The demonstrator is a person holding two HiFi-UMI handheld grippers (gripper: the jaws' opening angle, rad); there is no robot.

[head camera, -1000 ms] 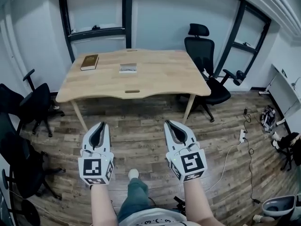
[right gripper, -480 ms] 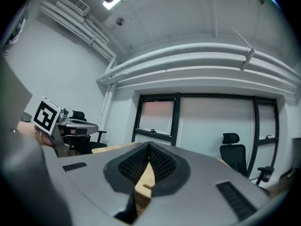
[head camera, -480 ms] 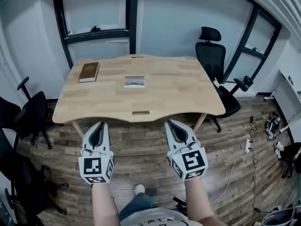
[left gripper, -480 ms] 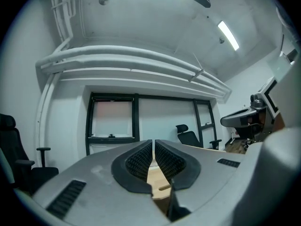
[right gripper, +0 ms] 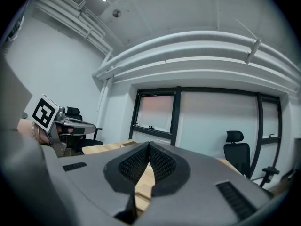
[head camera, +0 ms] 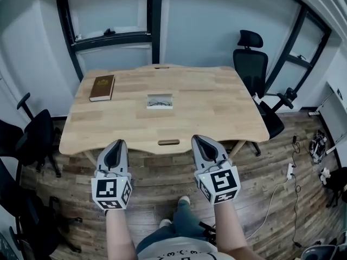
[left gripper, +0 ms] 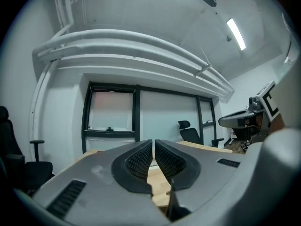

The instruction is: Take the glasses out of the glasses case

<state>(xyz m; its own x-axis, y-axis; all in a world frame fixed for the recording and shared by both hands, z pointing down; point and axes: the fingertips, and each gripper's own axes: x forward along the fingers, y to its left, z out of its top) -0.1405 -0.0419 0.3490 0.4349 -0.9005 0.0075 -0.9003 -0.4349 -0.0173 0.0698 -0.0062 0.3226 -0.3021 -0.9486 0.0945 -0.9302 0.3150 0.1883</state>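
The glasses case (head camera: 160, 101) lies near the middle of the wooden table (head camera: 217, 112), pale and rectangular, with dark glasses showing in it. My left gripper (head camera: 115, 148) and right gripper (head camera: 203, 144) hover side by side just short of the table's near edge, well away from the case. Both are shut with nothing between the jaws. In the left gripper view the gripper (left gripper: 154, 149) has its pads nearly touching. In the right gripper view the gripper (right gripper: 148, 150) has its pads meeting at the tips.
A brown book (head camera: 102, 87) lies at the table's far left. A black office chair (head camera: 259, 75) stands at the right of the table, and other dark chairs (head camera: 27, 140) at the left. Cables and a power strip (head camera: 289, 170) lie on the wood floor at the right.
The view has moved towards the table, which now fills more of the frame. Both grippers keep the same pose and stay shut.
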